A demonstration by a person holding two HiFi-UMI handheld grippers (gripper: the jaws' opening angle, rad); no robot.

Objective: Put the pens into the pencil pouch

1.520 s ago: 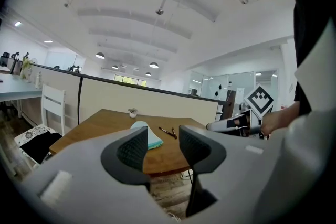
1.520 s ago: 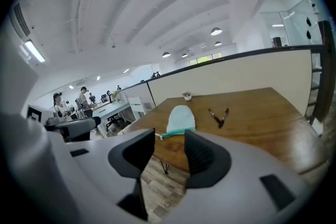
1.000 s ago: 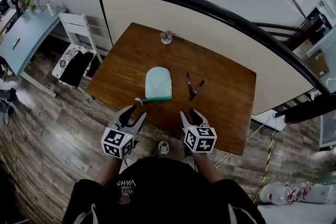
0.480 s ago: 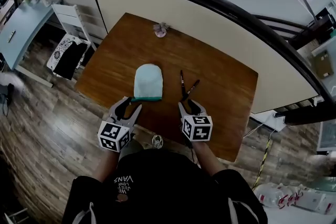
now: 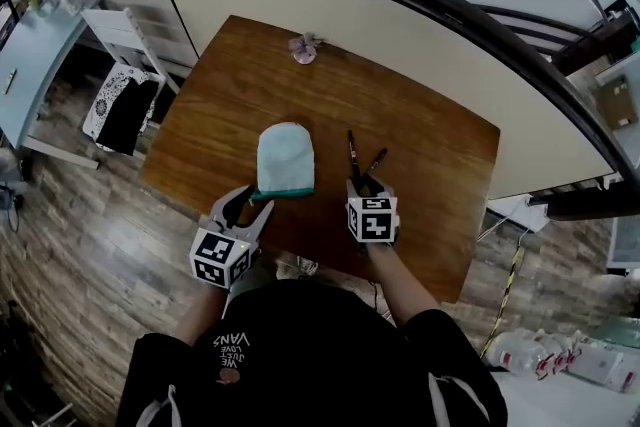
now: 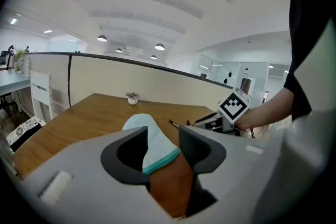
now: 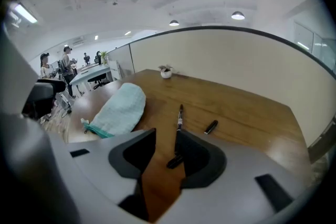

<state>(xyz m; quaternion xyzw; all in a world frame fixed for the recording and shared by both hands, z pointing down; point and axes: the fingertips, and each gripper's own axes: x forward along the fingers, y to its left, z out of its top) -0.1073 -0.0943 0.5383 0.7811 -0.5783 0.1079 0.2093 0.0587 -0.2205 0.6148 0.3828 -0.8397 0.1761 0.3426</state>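
Since 0.5 s ago the right tongs [image 5: 366, 187] moved forward. The tips are now at the near ends of the 2 pens, where before they were short of them. The left tongs [image 5: 250, 206] barely shifted, and the pouch and pens have not moved.

Left tongs: jaws apart, nothing held, hanging just inside the near edge of the table [image 5: 430, 215].

Right tongs: jaws apart, not clamped. A dark pen end lies in the gap, close to the right-hand jaw. It looks like pen 2 [image 5: 376, 161], which lies angled, with its far end showing past that jaw. Pen 1 [image 5: 352, 153] lies almost straight away from the tongs, just beside pen 2. Both are flat on the wood.

The pouch [image 5: 285, 158] is pale mint and lies flat. Its teal zip edge faces the near side, and it sits left of the pens, ahead of the left tongs and apart from them.

A small ornament [image 5: 302, 48] sits at the far table edge.

Room: the table is brown wood and the floor [image 5: 90, 245] is wood-look plank. There is a white chair [image 5: 128, 37] to the left. A beige partition [image 5: 330, 25] with a dark rail stands behind the table. A pale blue desk [image 5: 22, 65] is at far left, with open office space beyond.
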